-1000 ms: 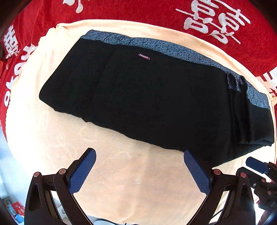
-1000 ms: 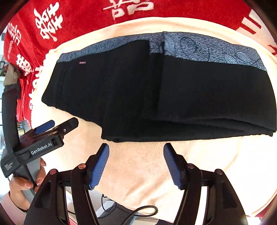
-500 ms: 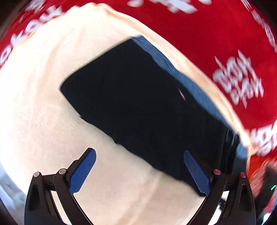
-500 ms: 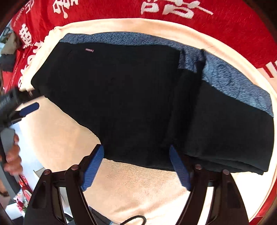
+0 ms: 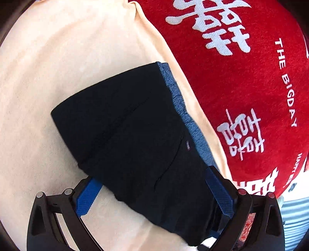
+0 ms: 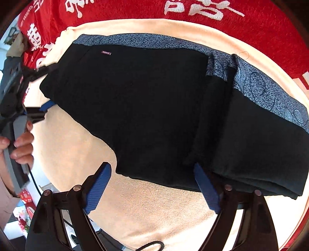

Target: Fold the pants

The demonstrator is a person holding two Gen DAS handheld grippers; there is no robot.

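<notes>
The black pants [image 6: 154, 108] with a blue patterned waistband [image 6: 256, 85] lie folded into a rectangle on a cream towel [image 6: 154, 208]. They also show in the left wrist view [image 5: 135, 135]. My left gripper [image 5: 152, 187] is open, with its jaws wide on either side of the pants' left end. It also shows in the right wrist view [image 6: 36, 96], held by a hand. My right gripper [image 6: 152, 185] is open at the pants' near edge, with its right finger [image 6: 206, 189] under the fabric edge.
The cream towel [image 5: 58, 58] lies on a red cloth with white characters [image 5: 241, 77], which also shows in the right wrist view [image 6: 193, 9]. The towel's near edge hangs over the table front. Clutter sits on the floor at lower left [image 6: 21, 212].
My left gripper swung round to the pants' left end and closed in until its jaws straddle the fabric. My right gripper moved forward to the pants' near edge.
</notes>
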